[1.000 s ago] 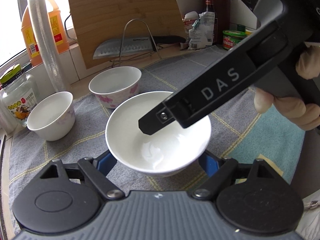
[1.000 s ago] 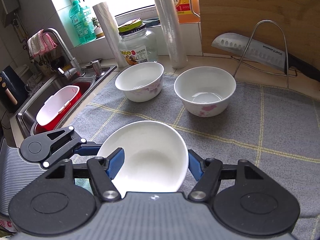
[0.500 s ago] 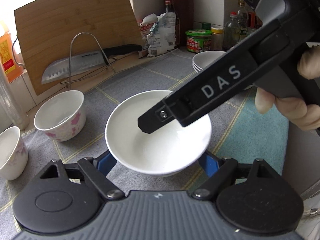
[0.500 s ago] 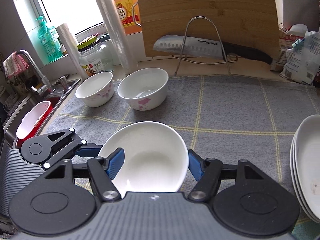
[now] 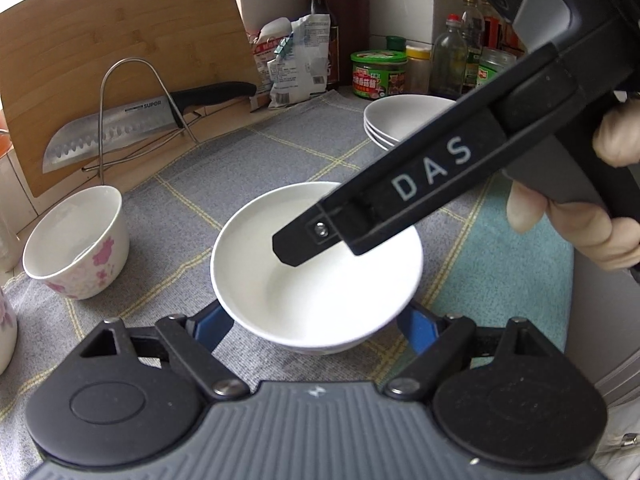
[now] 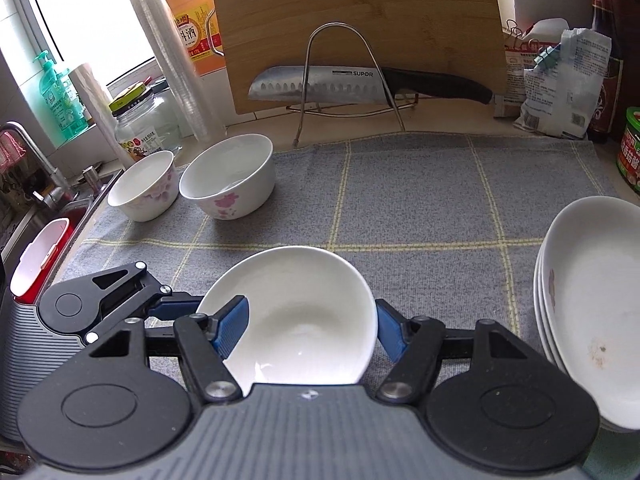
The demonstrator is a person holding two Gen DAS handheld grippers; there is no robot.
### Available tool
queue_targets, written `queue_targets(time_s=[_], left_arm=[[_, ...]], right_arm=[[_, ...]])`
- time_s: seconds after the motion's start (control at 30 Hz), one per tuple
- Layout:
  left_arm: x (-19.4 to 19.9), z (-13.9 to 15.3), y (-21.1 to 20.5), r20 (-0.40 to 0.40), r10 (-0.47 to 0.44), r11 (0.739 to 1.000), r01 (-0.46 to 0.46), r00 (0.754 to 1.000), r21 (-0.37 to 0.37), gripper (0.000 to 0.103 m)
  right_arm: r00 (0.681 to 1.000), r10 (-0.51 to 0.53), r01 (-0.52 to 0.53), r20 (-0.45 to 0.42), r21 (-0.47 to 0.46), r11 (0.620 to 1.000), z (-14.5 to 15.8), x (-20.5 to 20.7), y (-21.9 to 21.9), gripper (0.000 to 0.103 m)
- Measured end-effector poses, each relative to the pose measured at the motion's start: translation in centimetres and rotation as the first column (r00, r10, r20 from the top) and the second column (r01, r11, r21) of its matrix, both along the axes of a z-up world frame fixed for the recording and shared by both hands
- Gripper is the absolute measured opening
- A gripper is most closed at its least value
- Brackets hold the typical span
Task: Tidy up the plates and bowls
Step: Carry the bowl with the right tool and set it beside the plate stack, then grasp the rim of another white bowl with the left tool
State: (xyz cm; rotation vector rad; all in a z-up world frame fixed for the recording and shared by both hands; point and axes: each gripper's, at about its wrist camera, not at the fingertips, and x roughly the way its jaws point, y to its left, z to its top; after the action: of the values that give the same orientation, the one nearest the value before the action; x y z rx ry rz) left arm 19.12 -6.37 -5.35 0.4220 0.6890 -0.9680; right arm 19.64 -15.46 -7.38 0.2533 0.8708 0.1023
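Note:
A plain white bowl (image 5: 320, 300) (image 6: 304, 328) hangs just above the grey checked mat (image 6: 420, 200), held by both grippers. My left gripper (image 5: 312, 328) is shut on it, a blue pad on each side of its wall. My right gripper (image 6: 310, 330) is shut on the same bowl, its left pad inside the rim and its right pad outside. One of its fingers (image 5: 296, 244) reaches over the bowl's inside. A stack of white plates (image 5: 404, 120) (image 6: 592, 308) stands to the right. Two pink-flowered bowls (image 6: 228, 180) (image 6: 144, 184) stand at the back left.
A knife on a wire stand (image 6: 320, 84) leans against a wooden board (image 6: 360, 12) at the back. Jars, bottles and a bag (image 5: 296, 64) line the back right. A glass jar (image 6: 144, 128) and the sink (image 6: 40, 216) are at the left.
Both grippers carried the white bowl to the right across the mat, away from the flowered bowls. The plate stack has come into view. Both grips are unchanged.

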Motion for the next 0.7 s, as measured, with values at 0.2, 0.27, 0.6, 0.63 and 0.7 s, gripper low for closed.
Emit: queue_targets(time_s=[0.2,0.27,0.6,0.63,0.7], left_arm=[[0.0,-0.1,0.0,0.005,0.001,1.000,-0.001,1.000,-0.003,0.088],[-0.2,-0.1,0.0,0.010,-0.005,1.000,0.005,1.000,0.000,0.088],[-0.8,2.1,3.1,0.002,0.106,0.994,-0.106,0.994,0.008,0.095],[-0.9,2.6,3.4,0.004,0.135,0.991,-0.135,0.991,0.010,0.095],[-0.8,3.5,3.9,0.005,0.188,0.982,-0.188,0.982,0.008,0.095]], right_arm=[[1.000,-0.004,0.004,-0.005,0.007,1.000,-0.3,0.2,-0.2,0.074],[1.000,-0.005,0.005,-0.005,0.020,1.000,-0.4,0.1,-0.3,0.078],[0.999,-0.004,0.005,0.050,-0.028,1.000,0.7,-0.1,-1.0,0.093],[0.998,0.010,-0.008,0.061,-0.037,0.999,0.9,-0.1,-1.1,0.094],[0.995,0.045,-0.039,0.089,-0.066,0.997,1.5,0.0,-1.1,0.095]])
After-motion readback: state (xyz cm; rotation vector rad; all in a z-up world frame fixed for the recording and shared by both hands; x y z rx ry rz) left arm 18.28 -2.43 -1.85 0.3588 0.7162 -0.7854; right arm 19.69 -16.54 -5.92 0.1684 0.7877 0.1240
